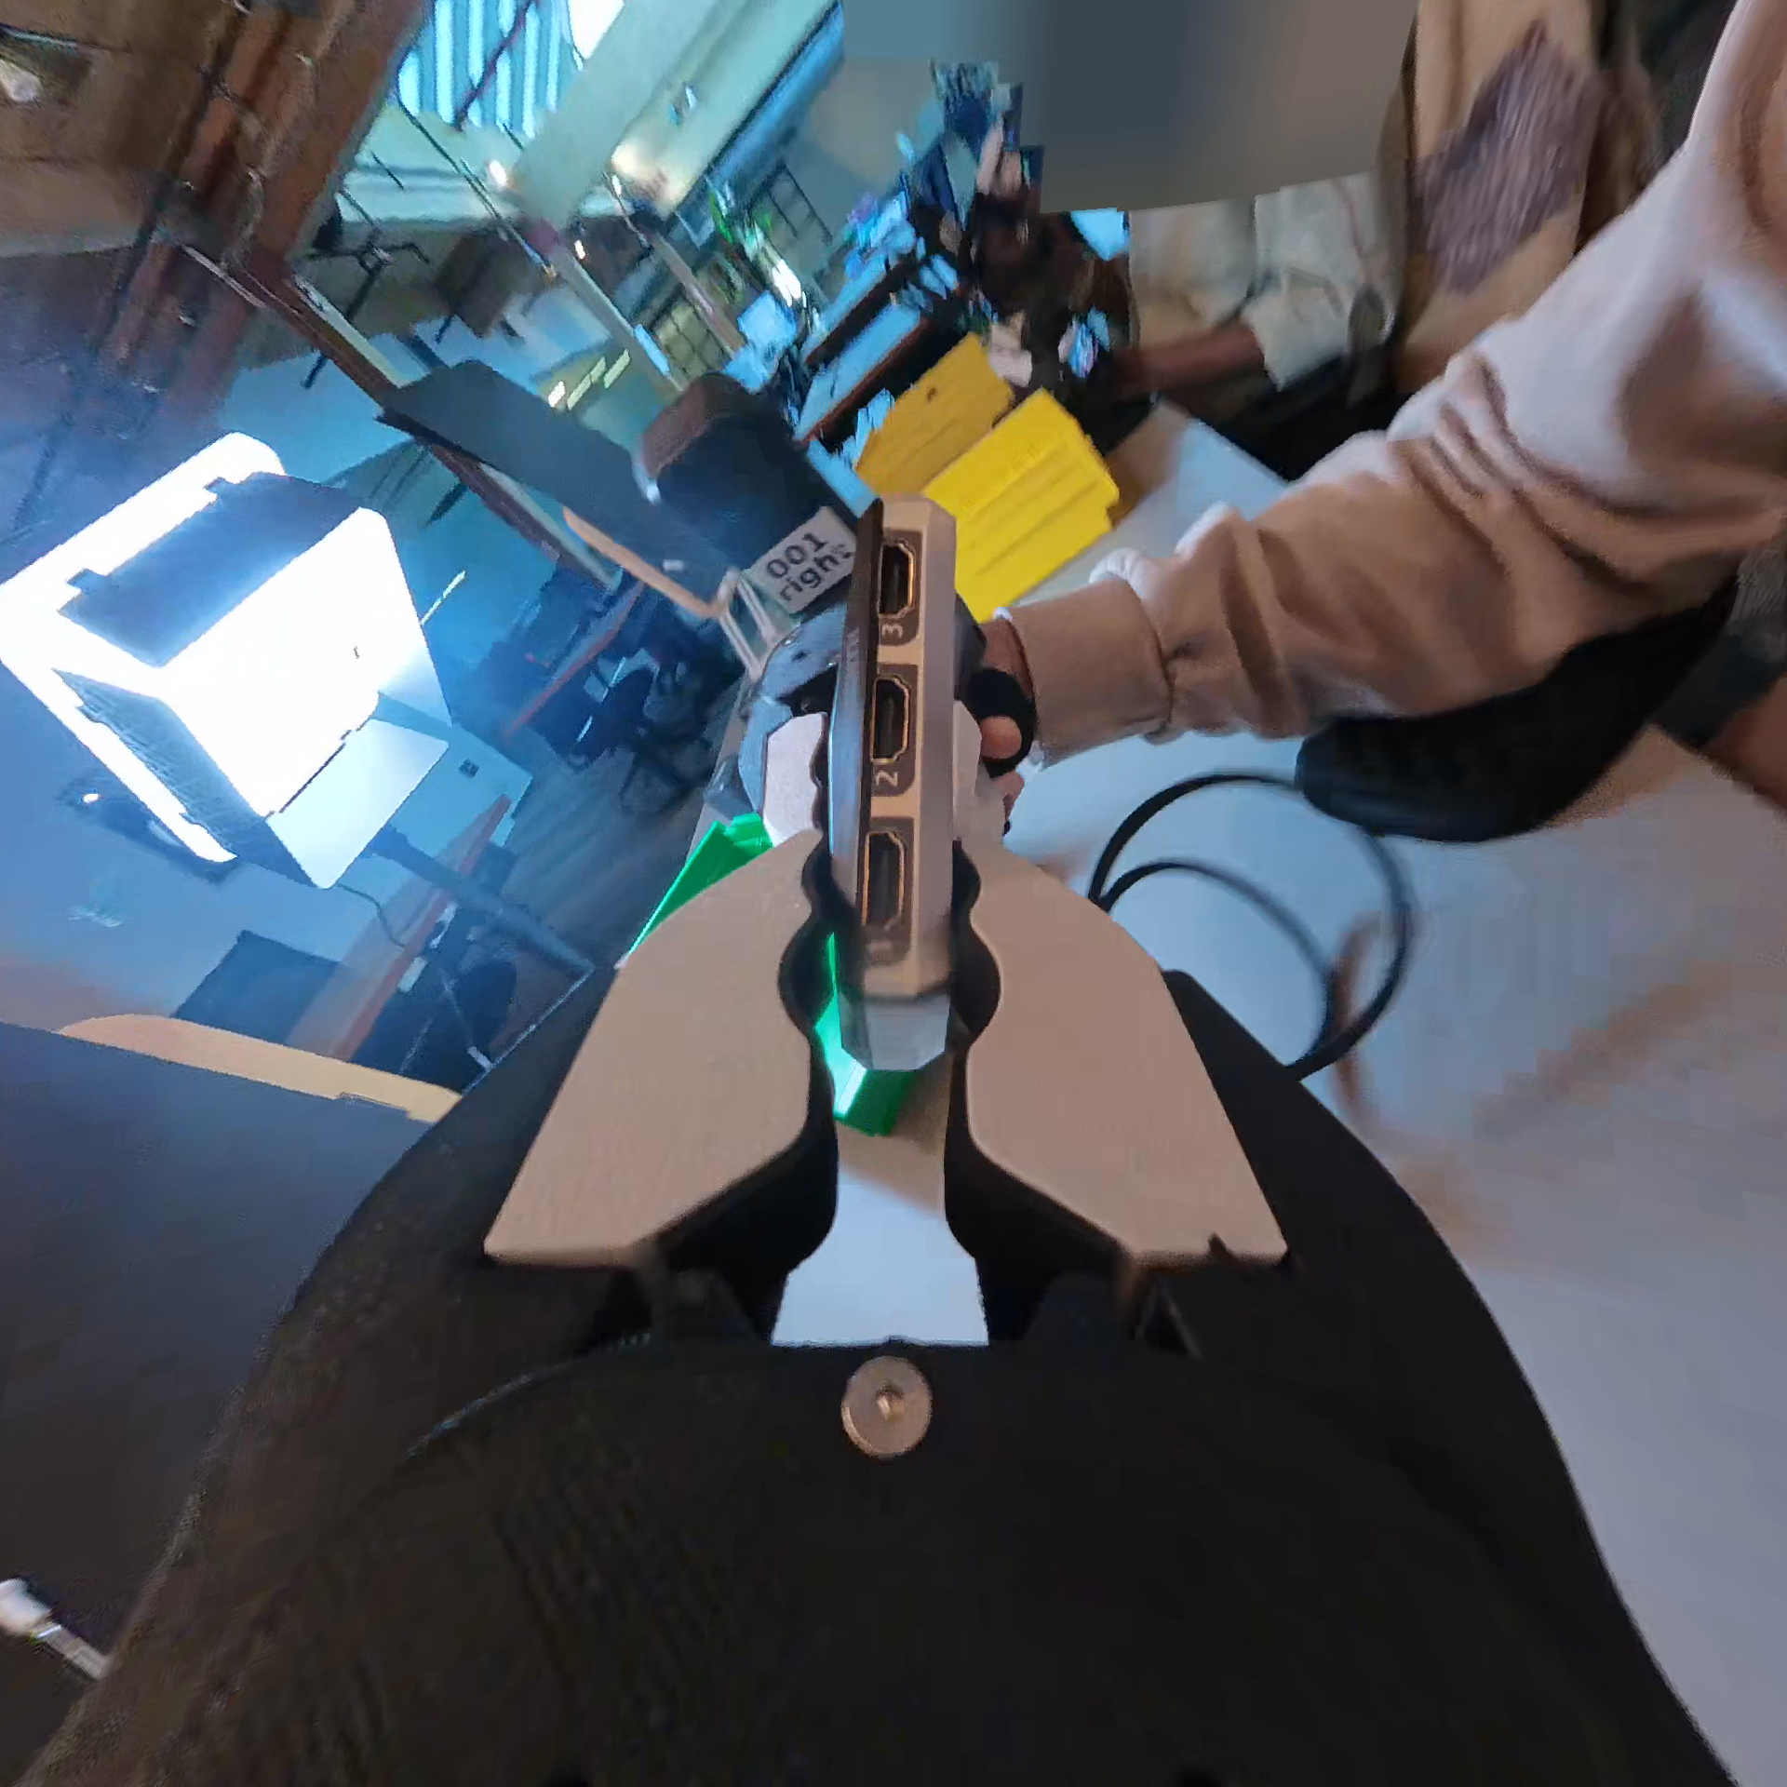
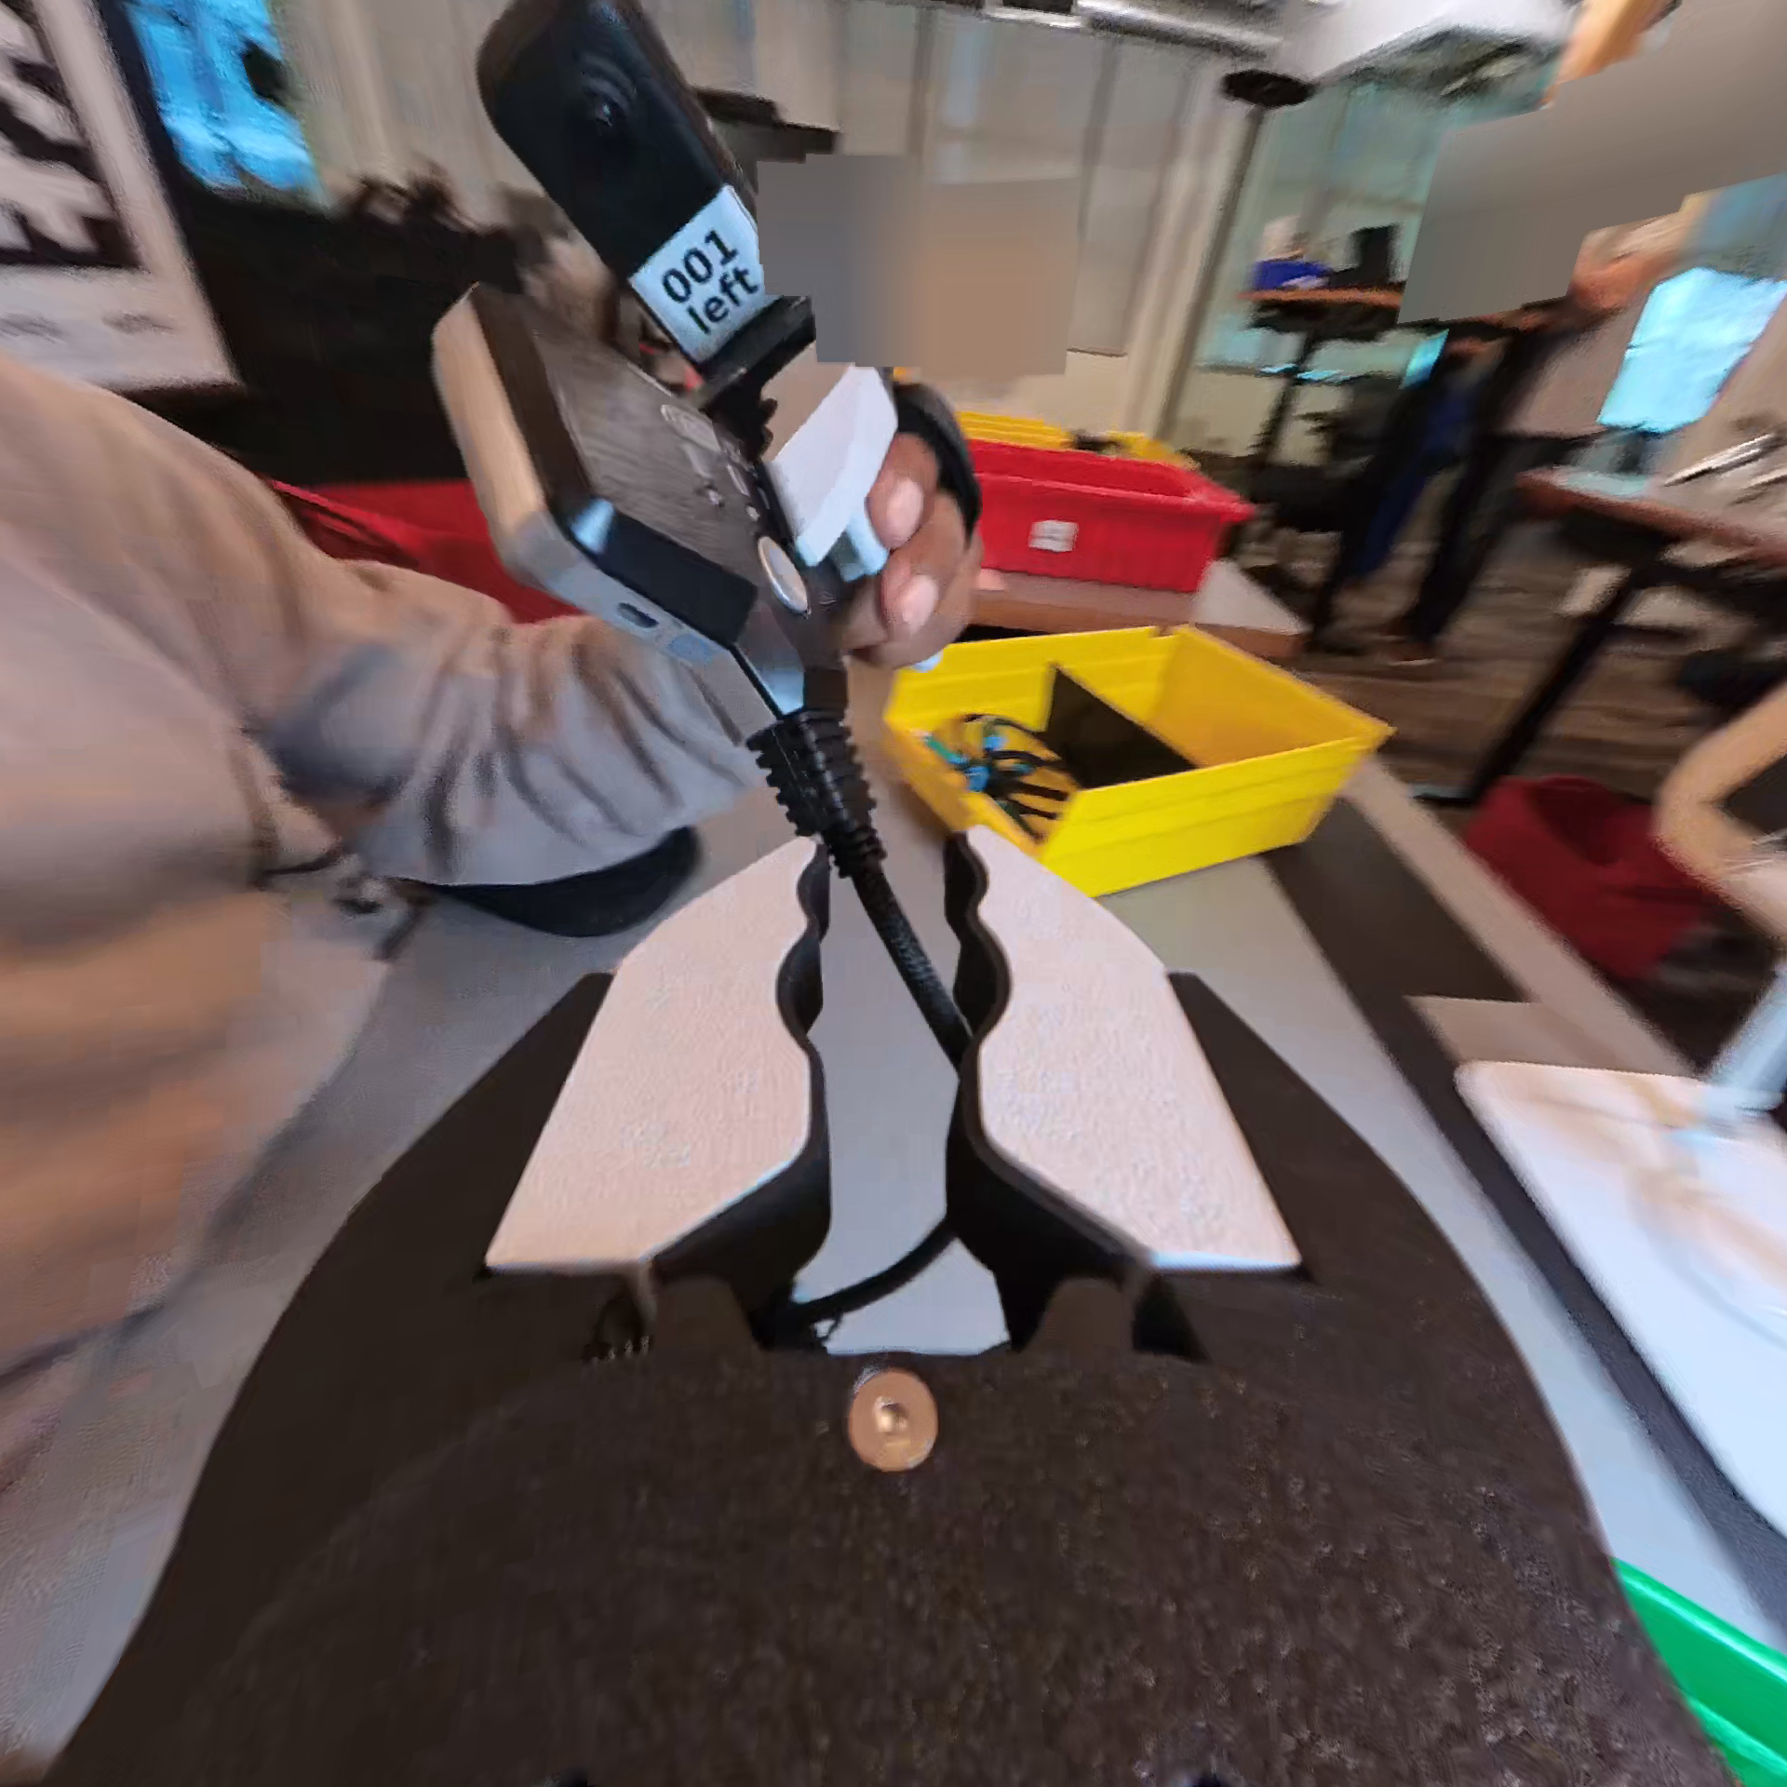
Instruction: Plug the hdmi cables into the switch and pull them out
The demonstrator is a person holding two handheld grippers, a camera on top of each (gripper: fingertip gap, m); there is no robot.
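Wide white table (image 1: 1450, 1257) across the lower right of the left wrist view. Big pale sleeve (image 2: 242, 725) down the left side of the right wrist view. Yellow bin (image 2: 1209, 774) on the table, right of the middle there, with small things inside. Green bin (image 1: 716, 870) just left of the middle in the left wrist view.

Left gripper (image 1: 890, 870) in the middle of the left wrist view, fingers squeezed tight on the switch (image 1: 894, 774). Grey switch up on its thin edge, lifted off the table, with three ports in a row facing the camera, all three empty. Right gripper (image 1: 803, 735) just behind the switch.

Right gripper (image 2: 890, 861) in the middle of the right wrist view, fingers a little way apart, not pinching. Black cable (image 2: 899, 948) running up through the gap, leaning on the right finger. Ribbed end of the cable up at the bottom corner of the switch (image 2: 600, 483), upper left of the middle. Cannot tell if plugged in. Left gripper (image 2: 774, 541) there too, in a hand (image 2: 909, 541).

Loose loop of cable (image 1: 1257, 870) on the table, right of the middle in the left wrist view.
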